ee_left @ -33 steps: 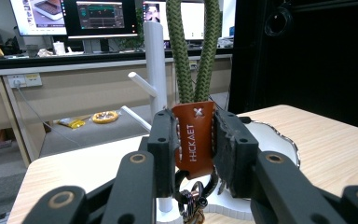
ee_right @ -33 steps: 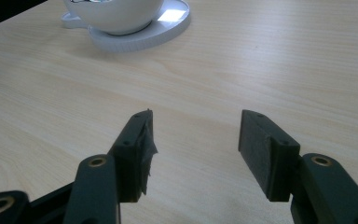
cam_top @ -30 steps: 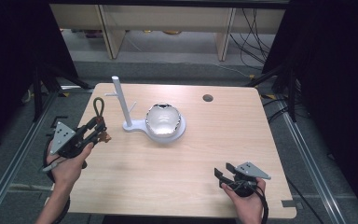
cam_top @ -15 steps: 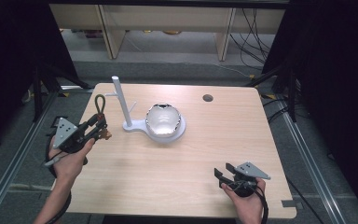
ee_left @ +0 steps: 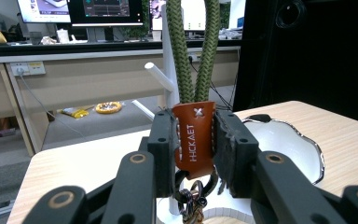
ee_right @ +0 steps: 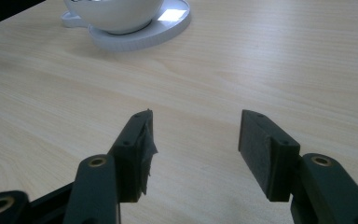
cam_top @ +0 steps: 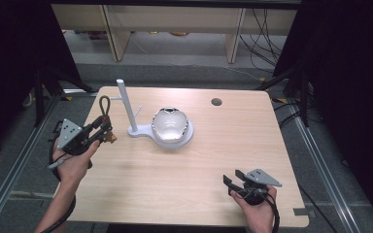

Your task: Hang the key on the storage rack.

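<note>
My left gripper [cam_top: 102, 130] is shut on a keychain: a brown leather tab [ee_left: 194, 138] with a green cord loop [cam_top: 105, 104] standing up from it and metal rings [ee_left: 191, 198] hanging below. It hovers at the table's left edge, just left of the white stand [cam_top: 125, 108] with its upright post and side pegs. Beside the post, on the same white base, sits a shiny white bowl [cam_top: 169, 124]. My right gripper [cam_top: 231, 184] rests low near the front right of the table, open, with nothing between its pads [ee_right: 258, 147].
The wooden table [cam_top: 199, 165] has a round cable hole [cam_top: 216, 102] at the back right. Metal frame rails [cam_top: 14, 165] run along both sides. Behind the table stand desks with monitors [ee_left: 105, 11] and loose cables on the floor.
My left gripper has lifted slightly and shifted a little toward the stand with the keychain, the cord loop now standing more upright. The right gripper has stayed put.
</note>
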`<state>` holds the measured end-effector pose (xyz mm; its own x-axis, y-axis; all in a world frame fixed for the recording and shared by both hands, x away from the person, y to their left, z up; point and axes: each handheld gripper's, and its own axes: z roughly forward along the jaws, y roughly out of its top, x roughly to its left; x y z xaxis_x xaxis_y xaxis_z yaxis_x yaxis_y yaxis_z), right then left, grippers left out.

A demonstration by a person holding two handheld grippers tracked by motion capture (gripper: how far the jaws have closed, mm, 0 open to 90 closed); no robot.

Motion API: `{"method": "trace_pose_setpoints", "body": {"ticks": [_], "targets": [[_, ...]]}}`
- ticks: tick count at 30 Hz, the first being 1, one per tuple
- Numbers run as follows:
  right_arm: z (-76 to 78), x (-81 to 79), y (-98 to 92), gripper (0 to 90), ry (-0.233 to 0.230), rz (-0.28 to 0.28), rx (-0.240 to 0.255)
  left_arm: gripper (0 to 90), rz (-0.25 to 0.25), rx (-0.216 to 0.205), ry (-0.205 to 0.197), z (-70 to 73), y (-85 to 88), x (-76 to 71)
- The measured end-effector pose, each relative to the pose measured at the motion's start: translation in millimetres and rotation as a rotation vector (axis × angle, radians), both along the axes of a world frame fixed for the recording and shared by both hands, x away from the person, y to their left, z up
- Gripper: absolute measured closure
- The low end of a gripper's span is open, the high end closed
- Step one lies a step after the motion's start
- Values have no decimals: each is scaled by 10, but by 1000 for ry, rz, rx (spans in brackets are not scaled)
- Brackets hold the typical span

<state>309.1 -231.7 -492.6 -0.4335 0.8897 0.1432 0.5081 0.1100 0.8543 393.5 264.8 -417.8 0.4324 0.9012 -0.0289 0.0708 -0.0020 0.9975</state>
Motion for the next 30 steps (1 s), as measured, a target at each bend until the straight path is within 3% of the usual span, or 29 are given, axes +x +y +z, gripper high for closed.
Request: {"method": "trace_pose_setpoints", "body": {"ticks": [2,3,4,19,25,27,30], "targets": [[1,1,0,461,0,0,0,686,2,1,3,-5,7,16],[1,-15,26,461,24,-16,34,686,3,-2,3,-7,7,23],[-15,14,-1,461,-4,-6,-4,686,3,1,3,-8,11,28],[-5,3,6,461,7,6,20,686,11,6,19,4,34,108],[-11,9,-2,460,-2,1,12,686,11,7,29,-10,32,161],[-7,-12,22,460,18,-22,33,686,12,7,32,-14,29,175],[-12,6,3,460,-1,-1,9,686,11,11,37,-17,23,197]]}}
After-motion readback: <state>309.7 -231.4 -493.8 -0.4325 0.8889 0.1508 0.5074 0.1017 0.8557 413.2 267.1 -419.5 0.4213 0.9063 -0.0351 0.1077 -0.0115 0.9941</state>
